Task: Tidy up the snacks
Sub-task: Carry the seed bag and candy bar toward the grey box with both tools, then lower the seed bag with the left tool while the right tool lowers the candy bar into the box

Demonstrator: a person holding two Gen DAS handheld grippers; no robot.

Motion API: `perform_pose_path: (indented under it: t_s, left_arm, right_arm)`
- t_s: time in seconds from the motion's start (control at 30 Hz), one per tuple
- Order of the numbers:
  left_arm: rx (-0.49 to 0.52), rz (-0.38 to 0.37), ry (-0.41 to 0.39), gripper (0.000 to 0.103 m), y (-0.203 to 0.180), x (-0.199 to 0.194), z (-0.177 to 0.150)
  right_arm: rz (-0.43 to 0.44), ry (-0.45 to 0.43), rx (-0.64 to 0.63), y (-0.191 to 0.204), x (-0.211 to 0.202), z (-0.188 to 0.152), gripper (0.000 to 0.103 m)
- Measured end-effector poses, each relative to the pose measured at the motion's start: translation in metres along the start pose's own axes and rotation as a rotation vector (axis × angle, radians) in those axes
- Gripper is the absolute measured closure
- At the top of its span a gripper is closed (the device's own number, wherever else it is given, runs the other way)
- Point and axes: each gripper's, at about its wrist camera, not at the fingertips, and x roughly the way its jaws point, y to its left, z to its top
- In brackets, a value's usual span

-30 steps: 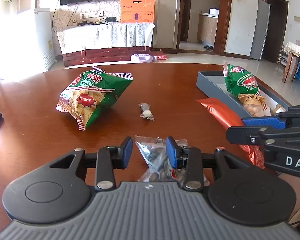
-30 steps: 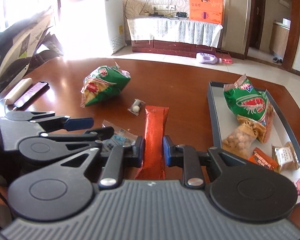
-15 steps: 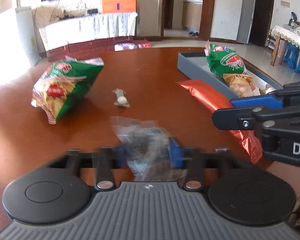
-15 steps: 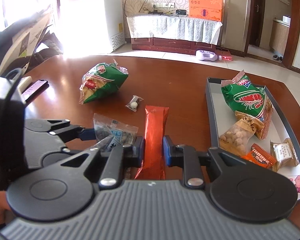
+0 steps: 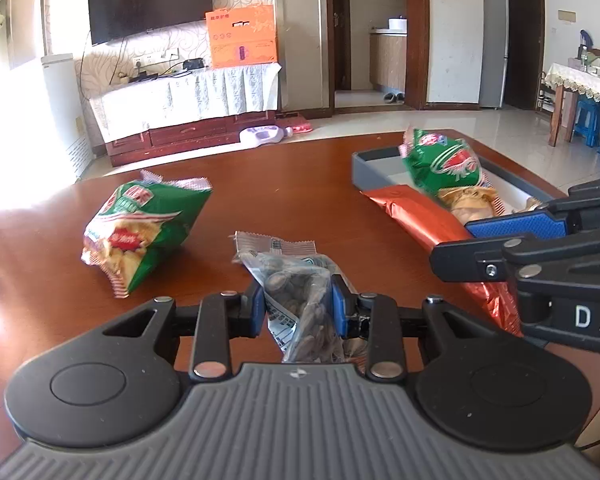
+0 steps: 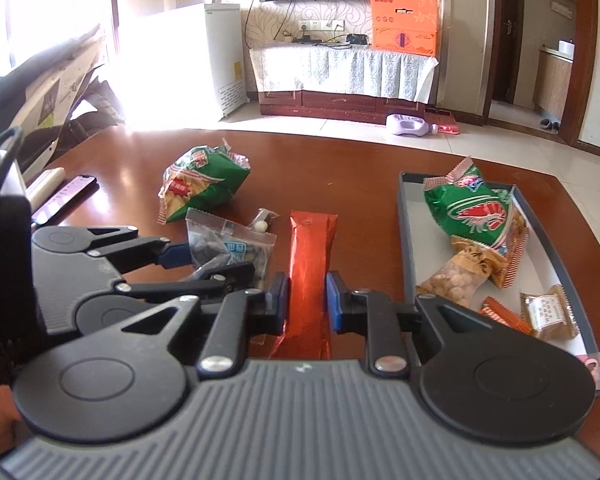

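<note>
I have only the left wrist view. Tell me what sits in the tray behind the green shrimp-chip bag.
Observer: At the tray's near end lie a small orange packet and a tan wrapped packet.
Operator: Report anything hidden behind my seed packet.
Observer: A small wrapped candy lies on the table by the seed packet's far corner.
Operator: Check the right gripper's grip.
Observer: The right gripper is shut on the long red packet, pads on both sides.

Your right gripper [image 6: 307,303] pinches the long orange-red foil snack pack [image 6: 310,264] above the brown wooden table [image 6: 364,168]. Left of it, your left gripper [image 6: 216,264] clamps a clear plastic bag of dark seeds [image 6: 228,246]. The grey rectangular tray [image 6: 405,216] on the right holds a green shrimp-print bag [image 6: 474,210].
</note>
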Motion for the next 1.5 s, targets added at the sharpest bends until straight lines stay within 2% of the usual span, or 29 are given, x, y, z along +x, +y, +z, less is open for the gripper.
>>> perform_pose_path:
  t_s: [0.33,0.83,1.5]
  left_arm:
    - [0.064,-0.035,-0.048,0.066,-0.040,-0.001,0.011]
    - [0.096,-0.122,-0.100,0.066,-0.086,0.003,0.032]
    - [0.108,-0.251,-0.110,0.066,-0.136,0.033,0.044]
  right_arm:
    - [-0.040,-0.039,0.039,-0.028,-0.021,-0.004,0.079]
    - [-0.115,-0.087,0.104,-0.067,-0.045,-0.008,0.079]
    - [-0.187,-0.104,0.148,-0.099,-0.053,-0.015,0.079]
